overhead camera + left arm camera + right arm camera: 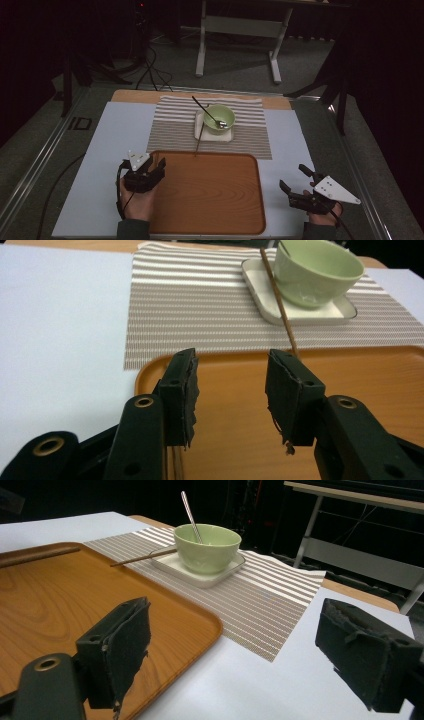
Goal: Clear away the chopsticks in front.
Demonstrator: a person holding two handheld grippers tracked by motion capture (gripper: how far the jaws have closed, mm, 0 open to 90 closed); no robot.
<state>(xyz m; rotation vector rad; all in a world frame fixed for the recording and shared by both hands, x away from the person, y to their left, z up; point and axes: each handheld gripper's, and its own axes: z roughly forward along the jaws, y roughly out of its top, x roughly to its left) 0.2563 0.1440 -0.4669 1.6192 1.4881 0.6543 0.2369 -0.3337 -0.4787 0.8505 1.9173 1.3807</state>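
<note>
High view showed both tools open and empty, the left tool (152, 167) over the tray's (210, 225) near-left corner, so the chopstick (199, 137) leaning off the far saucer (200, 131) was best approached slowly and gripped mid-shaft.

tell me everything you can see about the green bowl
The green bowl is pale, glossy, ceramic-looking and round with a narrower foot. It stands upright on a white square dish on the striped mat, beyond the wooden tray. A metal spoon leans inside it, handle up over the rim.
</note>
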